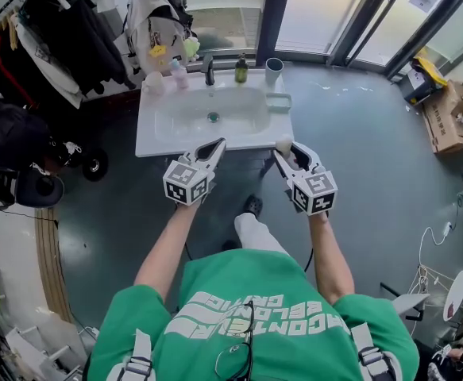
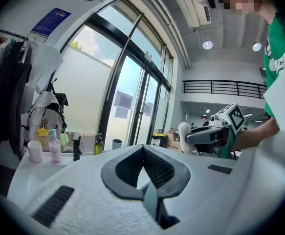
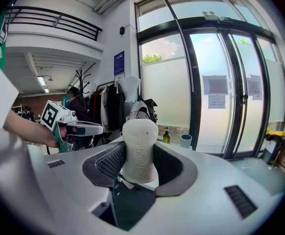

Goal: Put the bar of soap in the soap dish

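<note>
A white bar of soap (image 3: pixel 139 151) stands upright between the jaws of my right gripper (image 3: pixel 141 153), which is shut on it. In the head view the right gripper (image 1: pixel 285 151) hovers at the front right corner of the white washbasin (image 1: pixel 160 137), with the soap (image 1: pixel 283 143) at its tips. The pale green soap dish (image 1: pixel 278 100) sits on the basin's right rim, farther back. My left gripper (image 1: pixel 217 144) is shut and holds nothing, at the basin's front edge. In its own view the left gripper (image 2: pixel 143 148) has its jaw tips touching.
Along the basin's back stand a white mug (image 1: pixel 153 82), a pink bottle (image 1: pixel 179 74), a black faucet (image 1: pixel 209 71), a green bottle (image 1: pixel 241 70) and a grey cup (image 1: pixel 273 70). Hung clothes and a backpack (image 1: pixel 153 30) are at the left, cardboard boxes (image 1: pixel 445 117) at the right.
</note>
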Demonstrator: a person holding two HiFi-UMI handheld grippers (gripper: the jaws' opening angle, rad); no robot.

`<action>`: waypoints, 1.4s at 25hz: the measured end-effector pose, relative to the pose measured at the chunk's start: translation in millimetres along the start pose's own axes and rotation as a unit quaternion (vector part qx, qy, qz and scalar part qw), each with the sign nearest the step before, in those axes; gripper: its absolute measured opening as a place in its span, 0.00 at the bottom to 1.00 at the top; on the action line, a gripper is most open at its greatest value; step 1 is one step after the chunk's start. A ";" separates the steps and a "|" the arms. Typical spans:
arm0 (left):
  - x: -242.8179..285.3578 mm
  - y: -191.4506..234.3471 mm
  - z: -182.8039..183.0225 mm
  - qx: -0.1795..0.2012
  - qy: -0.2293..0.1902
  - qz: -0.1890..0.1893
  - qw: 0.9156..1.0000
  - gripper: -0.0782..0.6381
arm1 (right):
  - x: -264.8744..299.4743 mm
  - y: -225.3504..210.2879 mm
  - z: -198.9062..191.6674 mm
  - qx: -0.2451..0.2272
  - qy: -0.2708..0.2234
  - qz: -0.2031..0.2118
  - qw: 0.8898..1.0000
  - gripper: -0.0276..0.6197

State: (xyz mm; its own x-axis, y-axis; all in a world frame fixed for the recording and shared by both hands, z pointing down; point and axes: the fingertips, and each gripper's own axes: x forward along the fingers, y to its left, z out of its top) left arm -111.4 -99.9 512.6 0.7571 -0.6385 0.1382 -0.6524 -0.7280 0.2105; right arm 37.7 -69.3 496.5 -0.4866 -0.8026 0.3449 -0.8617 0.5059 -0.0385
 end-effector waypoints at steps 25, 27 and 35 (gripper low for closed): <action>139.9 63.1 49.1 0.010 0.016 0.009 1.000 0.12 | 84.8 -137.1 41.9 0.014 0.000 0.010 1.000 0.32; 146.9 63.7 52.1 0.013 0.015 0.011 1.000 0.12 | 87.1 -144.5 43.8 0.014 -0.002 0.012 1.000 0.32; 169.1 65.9 57.4 0.015 0.008 0.021 1.000 0.12 | 96.8 -165.4 43.3 0.015 -0.006 0.025 1.000 0.32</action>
State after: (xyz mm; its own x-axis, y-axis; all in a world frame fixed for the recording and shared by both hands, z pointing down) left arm -28.2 -270.2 494.3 0.7299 -0.6639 0.1626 -0.6836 -0.7083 0.1760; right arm 126.9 -244.4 495.6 -0.5303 -0.7809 0.3301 -0.8405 0.5353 -0.0838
